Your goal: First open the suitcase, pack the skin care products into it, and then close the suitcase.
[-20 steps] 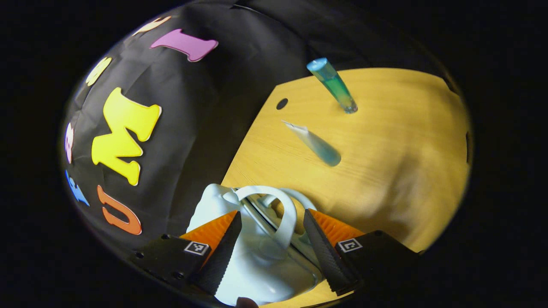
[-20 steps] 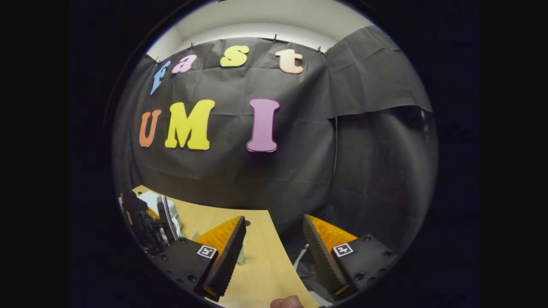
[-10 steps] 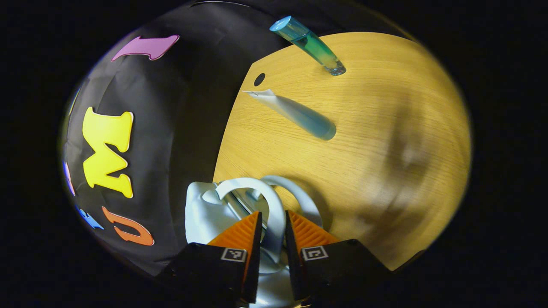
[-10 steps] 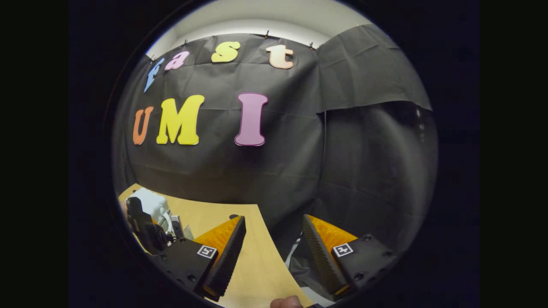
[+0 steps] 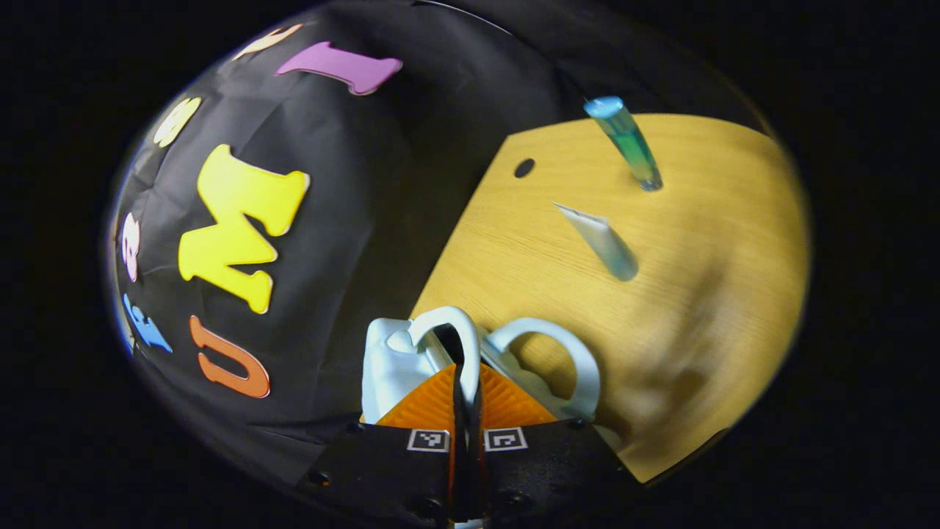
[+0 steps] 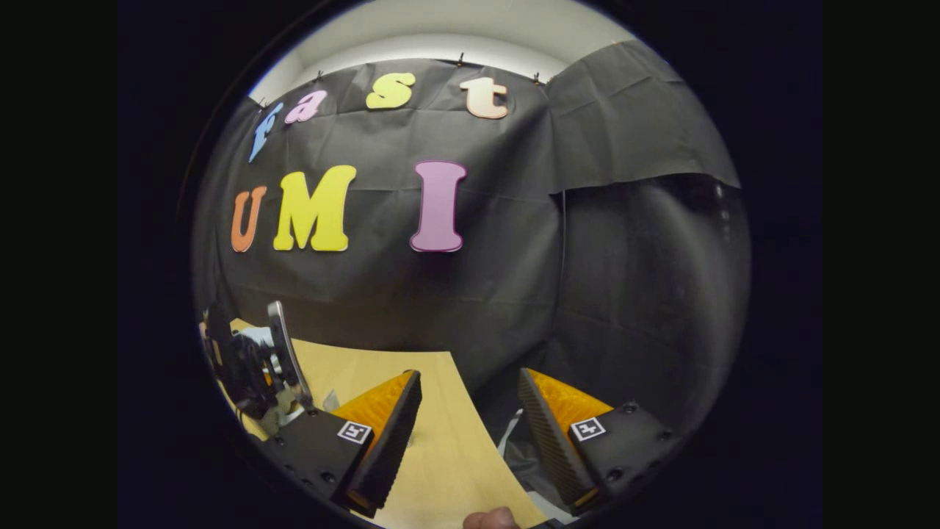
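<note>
A small pale suitcase stands at the near end of the wooden table. My left gripper is shut on one of its two arched handles; the other handle leans away to the right, with a gap between the two halves. Farther out on the table are a pale blue tube and a teal bottle. In the right gripper view my right gripper is open and holds nothing, off the table's corner. There the left gripper appears at the far left beside the suitcase's raised edge.
A round hole marks the table's far corner. The black cloth wall stands close behind the table. In the right gripper view a fingertip shows at the bottom edge, and the table runs under the right gripper's left finger.
My left gripper closed from open onto the suitcase handle, and the two handles have moved apart. The right gripper has stayed open and barely moved.
</note>
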`<action>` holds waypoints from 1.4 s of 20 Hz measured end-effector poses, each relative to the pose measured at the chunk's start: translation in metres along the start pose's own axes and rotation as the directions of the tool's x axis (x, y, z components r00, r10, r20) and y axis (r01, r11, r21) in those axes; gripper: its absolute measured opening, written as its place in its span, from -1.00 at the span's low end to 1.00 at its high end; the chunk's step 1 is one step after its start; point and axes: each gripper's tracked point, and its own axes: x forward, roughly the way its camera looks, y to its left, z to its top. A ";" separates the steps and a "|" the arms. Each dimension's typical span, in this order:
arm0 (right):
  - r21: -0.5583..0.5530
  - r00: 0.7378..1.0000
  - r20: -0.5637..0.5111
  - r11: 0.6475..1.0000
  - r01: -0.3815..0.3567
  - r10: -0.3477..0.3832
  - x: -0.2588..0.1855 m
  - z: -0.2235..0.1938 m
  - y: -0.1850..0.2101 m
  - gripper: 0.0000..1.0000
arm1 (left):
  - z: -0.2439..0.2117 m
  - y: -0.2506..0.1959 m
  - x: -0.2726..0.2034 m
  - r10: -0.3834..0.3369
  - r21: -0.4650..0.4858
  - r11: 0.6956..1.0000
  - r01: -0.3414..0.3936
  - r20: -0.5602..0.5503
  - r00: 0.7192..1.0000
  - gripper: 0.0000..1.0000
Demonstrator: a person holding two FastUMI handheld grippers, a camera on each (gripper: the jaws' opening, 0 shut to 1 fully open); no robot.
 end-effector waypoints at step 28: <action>-0.192 0.983 -0.066 0.965 -0.181 0.171 -0.001 0.019 0.143 0.59 | -0.416 0.146 0.124 0.045 -0.999 -0.016 -0.046 -0.047 0.998 -0.92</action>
